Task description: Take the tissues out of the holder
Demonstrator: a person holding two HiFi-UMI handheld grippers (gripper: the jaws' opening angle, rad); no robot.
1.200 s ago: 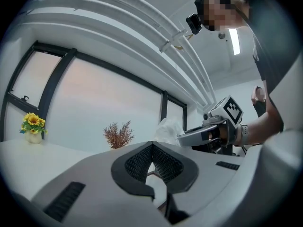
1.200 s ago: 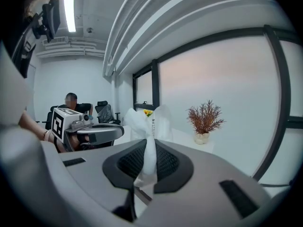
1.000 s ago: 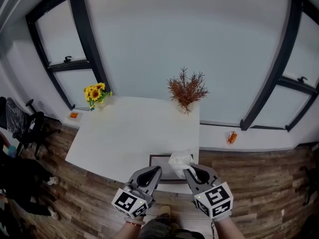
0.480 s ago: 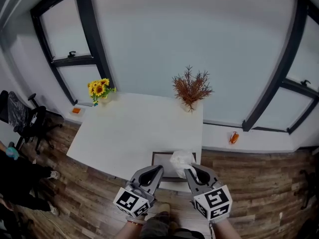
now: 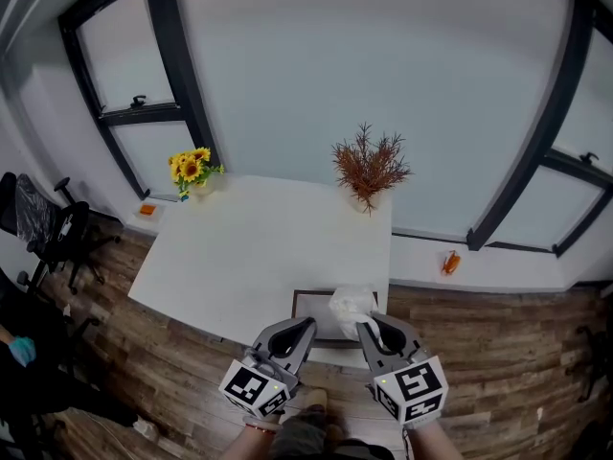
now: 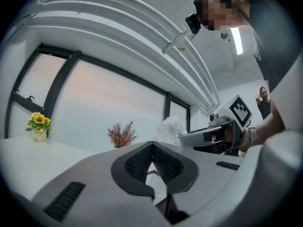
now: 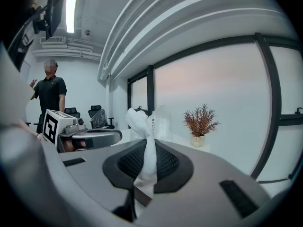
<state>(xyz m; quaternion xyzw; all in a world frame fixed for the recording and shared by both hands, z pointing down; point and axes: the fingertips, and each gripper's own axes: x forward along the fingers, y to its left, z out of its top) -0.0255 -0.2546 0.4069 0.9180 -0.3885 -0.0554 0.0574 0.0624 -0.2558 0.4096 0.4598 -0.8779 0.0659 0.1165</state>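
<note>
– White tissue [image 5: 351, 305]: where, exactly?
– Bunched up above the dark-framed holder [image 5: 311, 310] at the near edge of the white desk [image 5: 249, 247], pinched in the right hand-held gripper [image 5: 364, 327]

– Firm grip?
– Closed narrow on it, pads pressed against a twisted strip running up between them, as seen in the right gripper view

– And the left hand-held gripper [image 5: 305, 326]?
– Held level beside the right one, tips over the holder's left front, drawn together with nothing between them

– Tissue clear of the holder?
– Hard to tell; lower end hidden behind the right hand-held gripper

– Anything else on the desk?
– Sunflowers [image 5: 192, 169] at the far left corner, a dried reddish plant [image 5: 371, 166] at the far right

– Surroundings?
– Dark-framed windows [image 5: 144, 113] behind the desk, wood-plank floor [image 5: 498, 353] below, office chairs [image 5: 57, 233] off to the left, a standing person in a dark shirt [image 7: 49, 96] visible from the right gripper view
</note>
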